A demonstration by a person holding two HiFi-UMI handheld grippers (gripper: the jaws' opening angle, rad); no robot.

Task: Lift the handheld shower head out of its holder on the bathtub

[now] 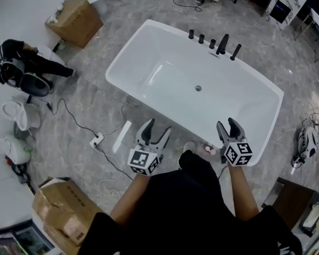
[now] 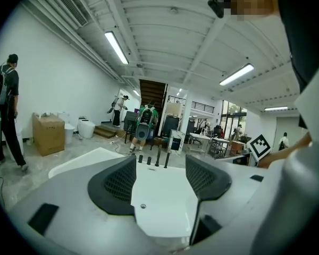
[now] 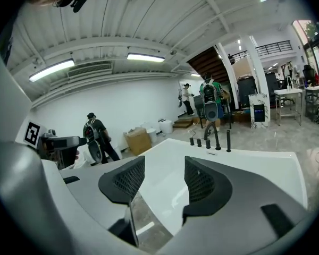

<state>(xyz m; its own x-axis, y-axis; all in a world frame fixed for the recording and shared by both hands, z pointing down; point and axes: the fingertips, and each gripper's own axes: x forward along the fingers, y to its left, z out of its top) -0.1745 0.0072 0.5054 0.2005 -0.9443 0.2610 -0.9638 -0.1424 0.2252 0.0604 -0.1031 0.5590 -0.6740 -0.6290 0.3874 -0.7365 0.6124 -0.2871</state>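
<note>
Shell of left gripper (image 1: 158, 128) pale grey-white, two dark tapered jaws at front. Inner pads (image 2: 119, 186) black, fine grid texture. Behind jaws, left marker cube (image 1: 144, 162) — white faces, black square patterns. Right gripper (image 1: 227, 124) same build, right marker cube (image 1: 237, 153) behind jaws. Person's top (image 1: 191, 206) black.

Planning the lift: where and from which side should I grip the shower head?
Grip the shower head mid-shaft, above the tub rim, probably with the right gripper coming across the tub. It stands as a slim, near-upright rod at the right end of the fixture row, with free space on that side.
</note>
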